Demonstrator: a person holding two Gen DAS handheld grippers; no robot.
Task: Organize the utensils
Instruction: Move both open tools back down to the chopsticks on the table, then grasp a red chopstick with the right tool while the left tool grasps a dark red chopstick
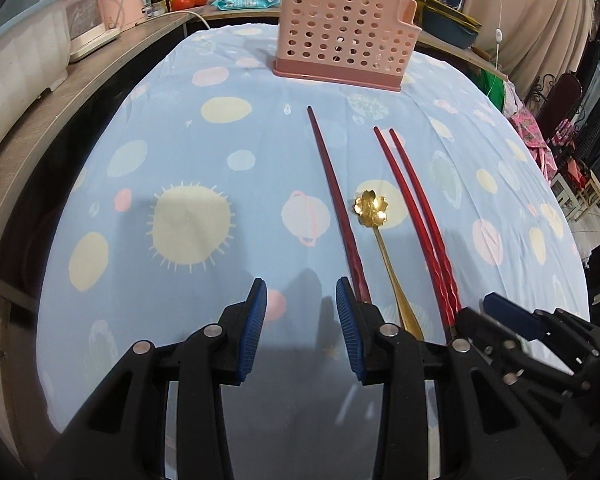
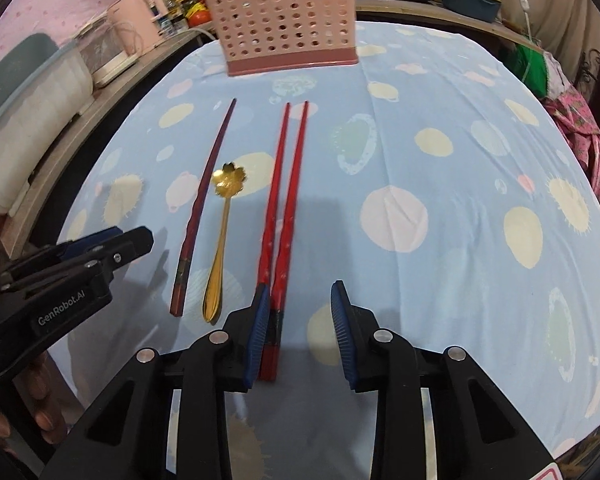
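Observation:
A pink perforated utensil holder [image 1: 341, 28] stands at the far side of the table [image 2: 284, 20]. On the cloth lie a dark red chopstick [image 1: 333, 196] [image 2: 204, 200], a gold flower-bowl spoon [image 1: 373, 220] [image 2: 224, 208] and a pair of bright red chopsticks [image 1: 415, 208] [image 2: 284, 208], all pointing at the holder. My left gripper [image 1: 301, 308] is open and empty, just left of the dark chopstick's near end. My right gripper [image 2: 300, 312] is open, with the red pair's near ends beside its left finger [image 2: 258, 328]. Each gripper shows in the other's view [image 1: 511, 320] [image 2: 100, 248].
The table wears a light blue cloth with pastel spots [image 1: 188, 184]. A wooden counter [image 1: 32, 132] runs along the left with white appliances [image 1: 88, 12]. Pots, jars and tomatoes crowd the back. Chairs and clothes stand at the right [image 1: 559, 120].

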